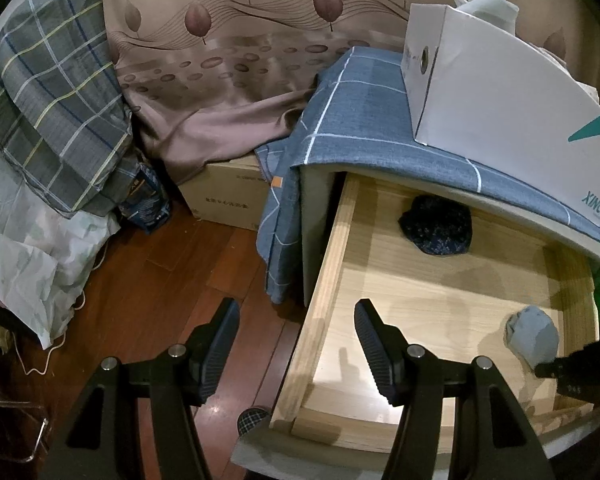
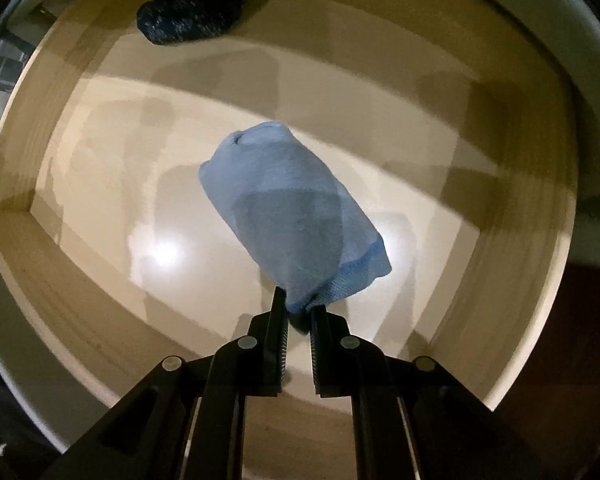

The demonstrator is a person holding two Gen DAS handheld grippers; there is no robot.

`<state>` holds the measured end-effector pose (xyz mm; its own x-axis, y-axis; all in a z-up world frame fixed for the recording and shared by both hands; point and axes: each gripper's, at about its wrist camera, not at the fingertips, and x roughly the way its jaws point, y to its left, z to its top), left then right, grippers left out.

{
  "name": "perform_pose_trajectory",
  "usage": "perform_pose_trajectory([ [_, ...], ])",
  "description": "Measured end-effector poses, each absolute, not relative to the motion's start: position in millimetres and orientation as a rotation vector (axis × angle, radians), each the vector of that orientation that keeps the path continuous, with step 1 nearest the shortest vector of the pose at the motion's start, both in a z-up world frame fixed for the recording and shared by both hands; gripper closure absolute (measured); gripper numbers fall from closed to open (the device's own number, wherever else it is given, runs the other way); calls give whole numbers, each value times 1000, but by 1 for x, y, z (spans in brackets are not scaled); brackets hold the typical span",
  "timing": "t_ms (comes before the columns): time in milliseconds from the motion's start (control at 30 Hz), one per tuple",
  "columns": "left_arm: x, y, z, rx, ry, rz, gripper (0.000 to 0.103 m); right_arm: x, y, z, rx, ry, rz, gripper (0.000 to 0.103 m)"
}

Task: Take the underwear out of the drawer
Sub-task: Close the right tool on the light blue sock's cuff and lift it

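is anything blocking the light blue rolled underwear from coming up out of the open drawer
Nothing visible does. The right gripper is shut on the light blue underwear, over the drawer floor. The dark underwear lies apart at the back.

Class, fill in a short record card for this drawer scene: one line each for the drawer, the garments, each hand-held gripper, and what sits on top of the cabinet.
Drawer: pale wooden drawer, pulled open
Light garment: rolled light-blue underwear, pinched at one end
Dark garment: crumpled dark navy patterned underwear, lying at the drawer's back
Right hand-held gripper: shut on the light-blue roll
Left hand-held gripper: open, empty, over the drawer's left edge
Cabinet top: blue checked cloth under a white cardboard box
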<state>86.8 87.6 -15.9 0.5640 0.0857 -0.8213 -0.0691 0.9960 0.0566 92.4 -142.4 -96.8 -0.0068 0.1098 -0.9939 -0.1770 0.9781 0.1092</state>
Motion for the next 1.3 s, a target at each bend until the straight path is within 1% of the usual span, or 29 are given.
perform_pose_trajectory([
  [167, 87, 87, -16, 21, 967, 93, 42, 80, -151, -97, -1, 1610, 215, 94],
  [367, 87, 86, -16, 21, 964, 91, 42, 77, -157, -94, 41, 1637, 202, 89],
  [433, 87, 86, -16, 21, 965, 89, 42, 78, -170, -90, 46, 1629, 203, 84],
  [567, 86, 85, -16, 20, 966, 86, 42, 71, -165, -75, 42, 1591, 202, 66],
  [633, 86, 84, -16, 23, 965, 85, 42, 71, -164, -65, 16, 1557, 211, 62],
  [667, 86, 83, -16, 25, 966, 83, 42, 67, -163, -62, 0, 1543, 216, 57],
  [700, 85, 82, -16, 31, 966, 81, 42, 72, -162, -60, -23, 1531, 218, 49],
  [733, 86, 81, -16, 34, 966, 81, 42, 79, -159, -61, -45, 1522, 218, 47],
  [933, 88, 79, -18, 40, 973, 79, 42, 111, -144, -79, -152, 1515, 214, 46],
  [967, 88, 79, -19, 42, 975, 78, 42, 116, -141, -84, -169, 1518, 205, 45],
  [1067, 88, 76, -20, 54, 977, 72, 42, 125, -138, -93, -175, 1538, 193, 45],
  [1133, 87, 73, -21, 66, 977, 70, 42, 139, -145, -98, -163, 1558, 186, 48],
  [1200, 88, 71, -22, 77, 977, 68, 42, 143, -149, -104, -157, 1572, 174, 60],
  [1300, 88, 67, -24, 91, 981, 61, 42, 153, -145, -108, -133, 1585, 167, 63],
])
